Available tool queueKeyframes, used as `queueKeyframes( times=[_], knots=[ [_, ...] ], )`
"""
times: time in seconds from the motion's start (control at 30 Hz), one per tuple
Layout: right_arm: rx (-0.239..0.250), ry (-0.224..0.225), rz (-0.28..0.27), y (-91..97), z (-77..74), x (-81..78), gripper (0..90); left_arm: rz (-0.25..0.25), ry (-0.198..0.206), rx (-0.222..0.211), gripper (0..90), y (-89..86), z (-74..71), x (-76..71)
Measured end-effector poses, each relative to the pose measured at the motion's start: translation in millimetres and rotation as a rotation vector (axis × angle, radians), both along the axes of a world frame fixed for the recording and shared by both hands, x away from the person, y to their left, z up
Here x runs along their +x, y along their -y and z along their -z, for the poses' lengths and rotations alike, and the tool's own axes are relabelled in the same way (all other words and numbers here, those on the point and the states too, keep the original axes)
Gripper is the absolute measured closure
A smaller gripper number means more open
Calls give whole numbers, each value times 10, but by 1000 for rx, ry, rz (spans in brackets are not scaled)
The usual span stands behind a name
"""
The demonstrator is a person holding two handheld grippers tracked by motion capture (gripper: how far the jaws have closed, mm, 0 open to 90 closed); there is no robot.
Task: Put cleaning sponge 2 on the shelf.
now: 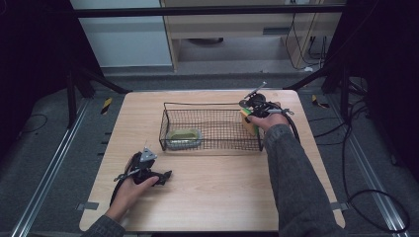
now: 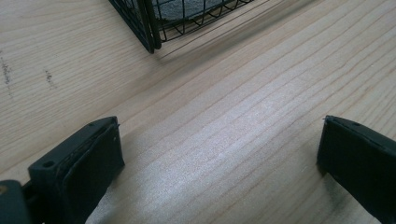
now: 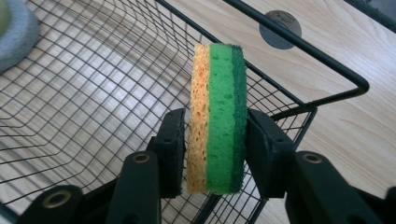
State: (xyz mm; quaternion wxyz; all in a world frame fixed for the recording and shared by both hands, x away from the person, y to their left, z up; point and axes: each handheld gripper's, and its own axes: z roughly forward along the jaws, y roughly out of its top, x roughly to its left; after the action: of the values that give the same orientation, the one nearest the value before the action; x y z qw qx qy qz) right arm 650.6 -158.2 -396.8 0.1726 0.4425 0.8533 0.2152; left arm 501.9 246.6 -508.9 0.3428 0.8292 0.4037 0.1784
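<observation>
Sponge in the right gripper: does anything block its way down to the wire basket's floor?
Nothing visible does. The sponge is held over the basket, bare mesh below it; the grey-rimmed dish sits at the far end.

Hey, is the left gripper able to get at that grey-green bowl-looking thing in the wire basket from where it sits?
Probably yes. The left gripper rests open on the table near the basket, whose top is open. The bowl-like thing lies in the basket's near-left corner, so it would have to lift over the rim.

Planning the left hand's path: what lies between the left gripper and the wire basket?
Bare wooden table: the left gripper view shows nothing between the open left gripper and the wire basket corner.
</observation>
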Motion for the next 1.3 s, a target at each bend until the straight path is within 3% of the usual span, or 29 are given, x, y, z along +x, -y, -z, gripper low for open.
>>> queueKeyframes(
  times=[0.8, 1.03, 1.3],
  knots=[
    [16, -27, -46, -172, 25, -195, 566, -3, 0, 0, 0, 4, 0, 1],
    [35, -42, -36, -215, 26, -245, 536, -4, 0, 0, 0, 6, 0, 1],
    [53, -26, -42, -207, -22, -311, 510, -5, 0, 0, 0, 6, 1, 1]
  ],
)
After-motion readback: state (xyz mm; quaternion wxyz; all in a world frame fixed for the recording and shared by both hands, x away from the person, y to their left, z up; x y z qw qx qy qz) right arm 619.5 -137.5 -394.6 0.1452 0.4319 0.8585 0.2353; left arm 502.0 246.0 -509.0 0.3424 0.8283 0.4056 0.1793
